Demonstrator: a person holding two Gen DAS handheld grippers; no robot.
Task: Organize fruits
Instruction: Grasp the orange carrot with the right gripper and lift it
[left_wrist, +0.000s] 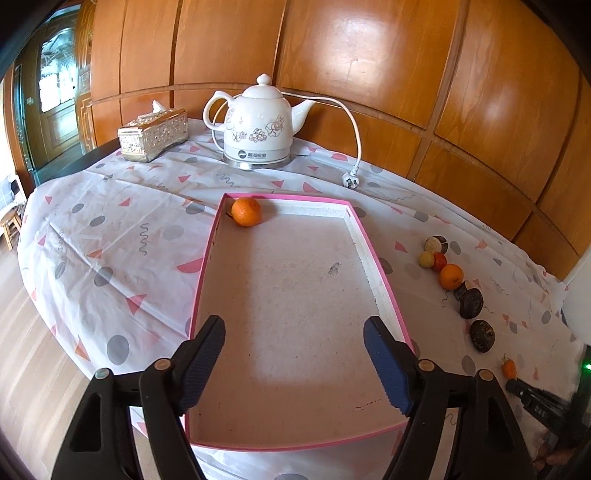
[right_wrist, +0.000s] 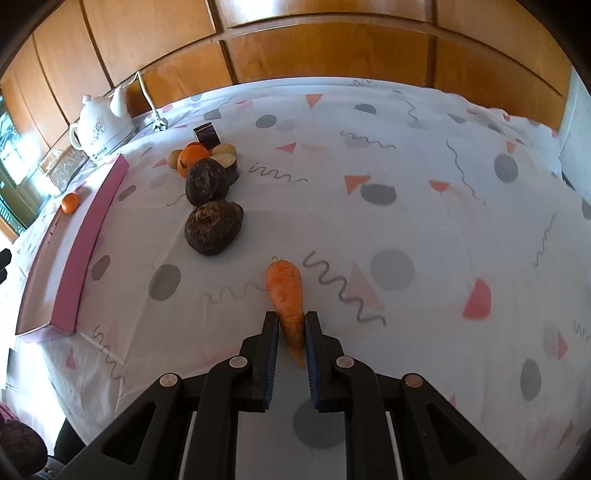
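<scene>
A shallow pink-rimmed tray (left_wrist: 384, 284) lies on the patterned tablecloth, with one orange (left_wrist: 246, 211) in its far left corner. My left gripper (left_wrist: 294, 334) hangs open over the tray's near end, nothing between its fingers. In the right wrist view my right gripper (right_wrist: 291, 325) is shut on the thin end of a small carrot (right_wrist: 285, 291), whose thick end points away. Past it lie two dark round fruits (right_wrist: 213, 227) (right_wrist: 206, 181), another orange (right_wrist: 190, 159) and several small pale fruits (right_wrist: 224, 149). The same pink tray (right_wrist: 85, 254) runs along the left there.
A white electric kettle (left_wrist: 260, 125) with its cord and plug (left_wrist: 350, 180) stands at the back, a tissue box (left_wrist: 153, 134) to its left. Wooden wall panels close the far side. The table edge drops to the floor on the left. A small dark box (right_wrist: 207, 133) sits behind the fruits.
</scene>
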